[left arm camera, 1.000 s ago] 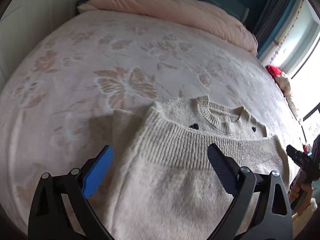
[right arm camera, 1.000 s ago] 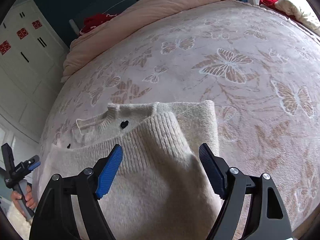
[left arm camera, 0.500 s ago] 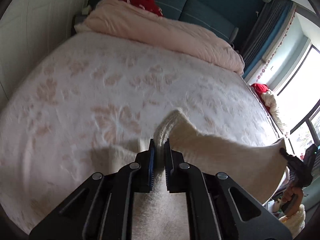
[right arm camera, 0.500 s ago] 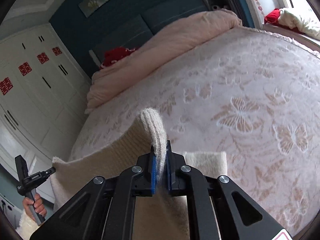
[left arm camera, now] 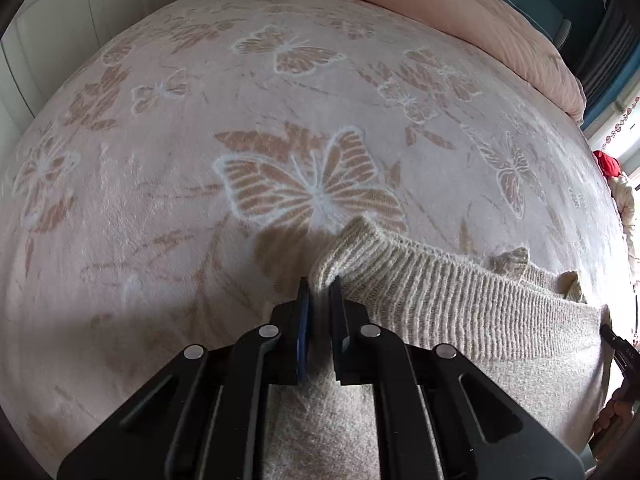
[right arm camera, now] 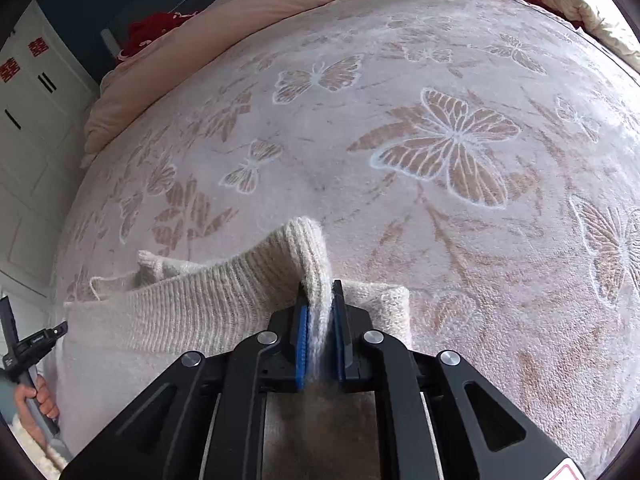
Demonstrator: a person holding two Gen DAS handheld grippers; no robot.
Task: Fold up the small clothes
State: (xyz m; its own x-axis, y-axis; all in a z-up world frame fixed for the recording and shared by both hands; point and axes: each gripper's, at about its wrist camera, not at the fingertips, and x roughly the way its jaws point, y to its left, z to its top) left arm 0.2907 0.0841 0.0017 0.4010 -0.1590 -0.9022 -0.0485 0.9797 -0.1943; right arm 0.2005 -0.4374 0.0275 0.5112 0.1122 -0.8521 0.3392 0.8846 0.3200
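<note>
A cream knitted sweater (left arm camera: 460,308) lies on the bed, its ribbed hem folded up toward the collar. My left gripper (left arm camera: 319,284) is shut on the hem's left corner, which bunches up between the pads. In the right wrist view the sweater (right arm camera: 192,308) hangs from its right hem corner, pinched in my right gripper (right arm camera: 319,288); those jaws are opening slightly, with the knit still pressed between the blue pads. A folded sleeve (right arm camera: 384,300) pokes out beneath. Each view catches the other gripper at its edge (left arm camera: 618,350) (right arm camera: 32,344).
The bed's pink butterfly blanket (left arm camera: 200,140) stretches ahead of the sweater. A rolled pink duvet (left arm camera: 440,8) lies along the far end, with a red item (right arm camera: 156,30) by it. White wardrobe doors (right arm camera: 28,92) stand at the left.
Both grippers stood open over the folded sweater, then shut on the hem's two corners and lifted it. The hem has now come forward and down over the collar.
</note>
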